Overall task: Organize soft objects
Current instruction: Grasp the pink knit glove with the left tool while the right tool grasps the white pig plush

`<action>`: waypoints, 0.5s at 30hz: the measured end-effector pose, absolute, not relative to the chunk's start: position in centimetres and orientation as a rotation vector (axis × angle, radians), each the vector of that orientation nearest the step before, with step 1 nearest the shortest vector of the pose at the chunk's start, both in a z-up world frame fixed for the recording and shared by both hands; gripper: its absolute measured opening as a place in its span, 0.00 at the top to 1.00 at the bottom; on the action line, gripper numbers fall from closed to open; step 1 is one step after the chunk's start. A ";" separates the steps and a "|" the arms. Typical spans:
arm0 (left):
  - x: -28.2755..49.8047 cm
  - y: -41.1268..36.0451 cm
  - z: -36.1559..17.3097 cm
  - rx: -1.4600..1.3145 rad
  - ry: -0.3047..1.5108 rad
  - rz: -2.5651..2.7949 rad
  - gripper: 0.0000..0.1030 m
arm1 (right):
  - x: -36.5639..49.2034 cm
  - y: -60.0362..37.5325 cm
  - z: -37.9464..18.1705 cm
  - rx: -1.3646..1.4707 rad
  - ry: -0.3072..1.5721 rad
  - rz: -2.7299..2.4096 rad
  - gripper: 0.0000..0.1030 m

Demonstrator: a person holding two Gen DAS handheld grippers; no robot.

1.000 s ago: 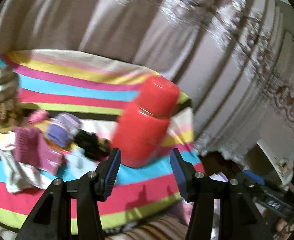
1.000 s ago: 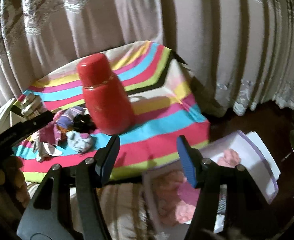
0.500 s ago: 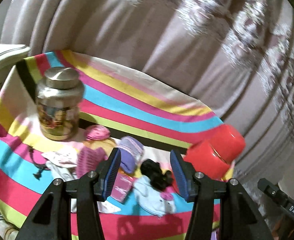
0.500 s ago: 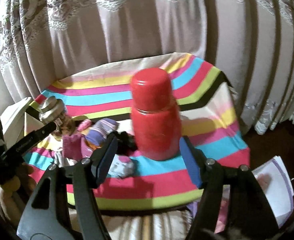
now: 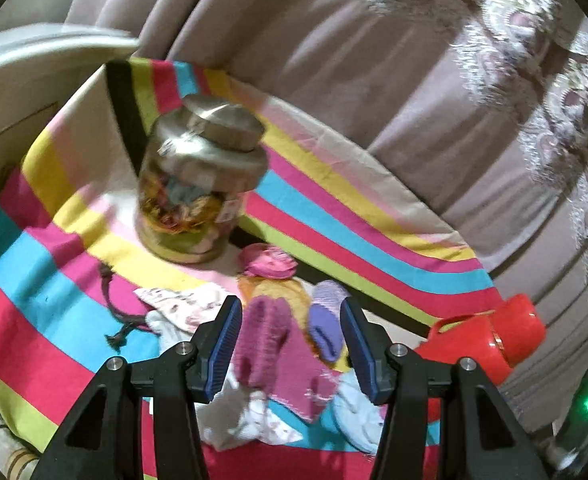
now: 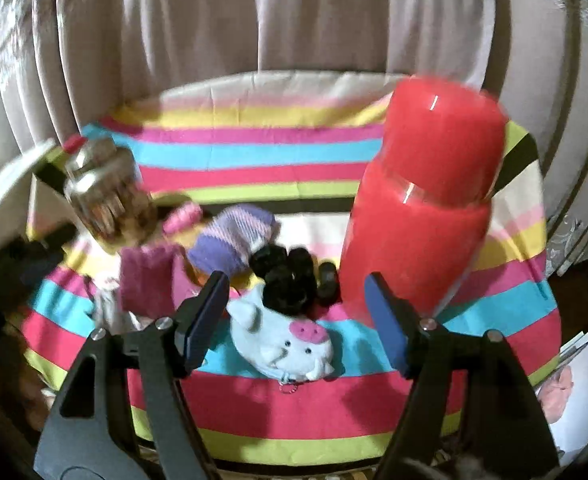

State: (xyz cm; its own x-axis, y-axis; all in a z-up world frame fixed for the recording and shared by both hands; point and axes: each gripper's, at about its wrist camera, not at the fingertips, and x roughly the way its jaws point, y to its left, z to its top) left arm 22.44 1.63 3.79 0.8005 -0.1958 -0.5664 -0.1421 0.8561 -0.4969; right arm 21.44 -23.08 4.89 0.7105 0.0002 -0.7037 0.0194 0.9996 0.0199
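Left tongs (image 5: 289, 344): spread, empty, over magenta knit (image 5: 267, 332) and purple sock (image 5: 325, 330). Right tongs (image 6: 296, 320): spread, empty, over pale-blue pig toy (image 6: 289, 344). Behind it: black bundle (image 6: 289, 276), red flask (image 6: 422, 204). Farther left: lidded jar (image 5: 197, 184). All rest on the striped worktop (image 6: 253, 148).

Home: curtains (image 6: 294, 16), striped tablecloth (image 6: 253, 148)

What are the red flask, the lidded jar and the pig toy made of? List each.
Red flask: apparently glossy plastic; it shows sharp highlights.
Lidded jar: clear glass or plastic body, contents visible through it; dull metallic-looking lid.
Pig toy: soft pale-blue fleece or plush, matte, with a pink felt-like snout.
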 end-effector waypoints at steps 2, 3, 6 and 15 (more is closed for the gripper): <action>22.8 2.1 2.4 -0.559 0.673 -0.008 0.49 | 21.8 -22.9 3.0 0.003 0.817 -0.015 0.29; 22.9 2.3 1.9 -0.559 0.681 -0.001 0.49 | 22.0 -22.7 2.1 -0.017 0.834 -0.017 0.29; 23.3 2.2 0.6 -0.560 0.706 0.000 0.49 | 22.5 -22.4 0.1 -0.066 0.870 -0.017 0.29; 24.8 -0.2 -1.5 -0.462 0.790 -0.046 0.49 | 23.8 -22.5 -3.4 -0.065 0.960 0.038 0.29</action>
State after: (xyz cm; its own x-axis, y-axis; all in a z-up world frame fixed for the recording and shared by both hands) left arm 24.78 -0.19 -1.51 0.7081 -0.2098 -0.6743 -0.1306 0.8995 -0.4170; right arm 23.84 -22.46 -3.38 0.5730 0.0035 -0.8196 -0.0611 0.9974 -0.0385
